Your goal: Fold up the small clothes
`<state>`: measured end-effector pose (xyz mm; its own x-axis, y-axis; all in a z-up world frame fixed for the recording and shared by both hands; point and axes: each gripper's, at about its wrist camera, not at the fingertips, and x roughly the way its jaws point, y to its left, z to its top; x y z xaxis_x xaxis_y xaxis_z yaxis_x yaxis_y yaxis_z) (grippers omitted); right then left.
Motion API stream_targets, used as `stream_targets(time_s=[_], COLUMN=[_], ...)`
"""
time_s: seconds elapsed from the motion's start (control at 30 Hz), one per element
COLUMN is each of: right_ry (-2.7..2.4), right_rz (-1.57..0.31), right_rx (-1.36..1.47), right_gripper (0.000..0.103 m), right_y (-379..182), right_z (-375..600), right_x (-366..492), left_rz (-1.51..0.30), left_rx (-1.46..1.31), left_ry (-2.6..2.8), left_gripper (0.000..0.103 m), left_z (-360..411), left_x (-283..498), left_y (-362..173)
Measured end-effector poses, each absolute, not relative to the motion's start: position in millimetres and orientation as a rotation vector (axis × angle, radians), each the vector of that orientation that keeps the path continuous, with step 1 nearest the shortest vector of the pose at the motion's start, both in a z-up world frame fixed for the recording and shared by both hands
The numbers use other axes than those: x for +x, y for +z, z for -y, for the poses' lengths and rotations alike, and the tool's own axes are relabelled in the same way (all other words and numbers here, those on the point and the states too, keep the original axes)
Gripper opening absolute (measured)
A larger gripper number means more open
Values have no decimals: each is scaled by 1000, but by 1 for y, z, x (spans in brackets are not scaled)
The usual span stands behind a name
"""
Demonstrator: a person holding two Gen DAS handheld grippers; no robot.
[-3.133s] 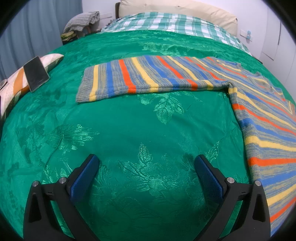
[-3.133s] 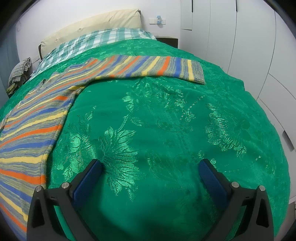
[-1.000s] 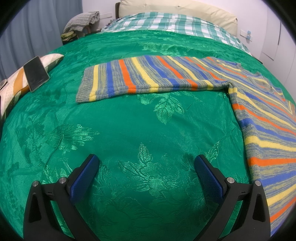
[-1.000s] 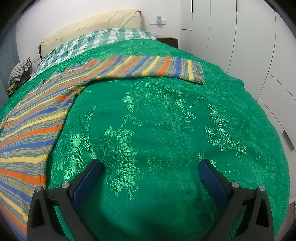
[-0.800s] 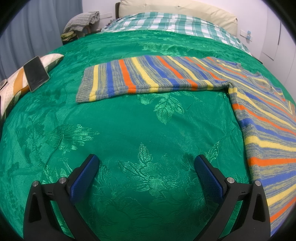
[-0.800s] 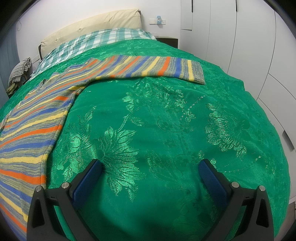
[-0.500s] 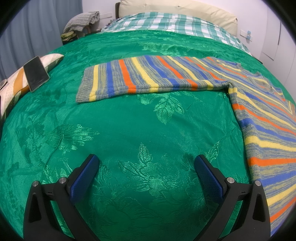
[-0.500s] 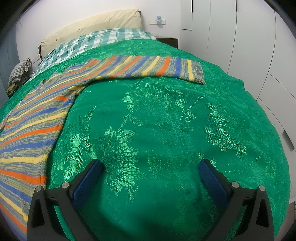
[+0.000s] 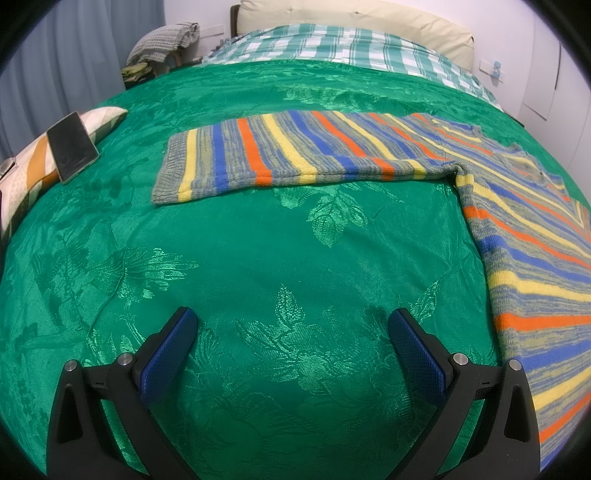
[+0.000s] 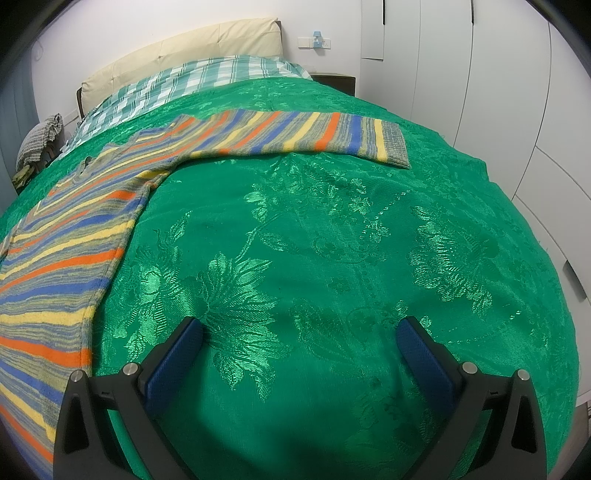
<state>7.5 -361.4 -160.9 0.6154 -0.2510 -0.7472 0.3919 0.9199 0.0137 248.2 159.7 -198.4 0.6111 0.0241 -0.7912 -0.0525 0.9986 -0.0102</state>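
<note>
A striped sweater (image 9: 517, 236) in grey, blue, orange and yellow lies spread flat on the green bedspread (image 9: 258, 258). In the left wrist view its sleeve (image 9: 280, 155) stretches left, ahead of my left gripper (image 9: 291, 325), which is open and empty over bare bedspread. In the right wrist view the sweater body (image 10: 62, 258) is at the left and the other sleeve (image 10: 314, 136) reaches right, ending in a grey cuff. My right gripper (image 10: 299, 332) is open and empty, to the right of the body.
A phone (image 9: 72, 146) lies on a striped cushion (image 9: 29, 173) at the bed's left edge. A checked sheet (image 9: 332, 44) and a cream headboard (image 9: 351, 14) are at the far end. White wardrobe doors (image 10: 498, 74) stand along the right.
</note>
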Motion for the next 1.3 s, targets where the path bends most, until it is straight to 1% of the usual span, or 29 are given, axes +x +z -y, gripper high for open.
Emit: stream_targets(time_s=[1.0,1.1,1.17,1.23,1.3], right_ry=[-372,-375,-362,-325,-276], right_rz=[-830,-837,-870,-901,-796], right_rx=[183,177,166,229,373], right_gripper=[103,103,103,102,102], right_y=[-161,-160,-157,-146,-120], right_z=[362,361,362,375,407], right_x=[8,8,10,14,12], left_rz=[-910,-937,-986,-1015,-959], left_rx=[-29,-32,-15,6,23], left_ry=[49,67,63,56,6], left_gripper=[103,103,103,99,99], left_z=[-159,-159,-158,-154,-145], left_x=[248,252,253,246,227], left_y=[-198,-199,-193,-178,-153])
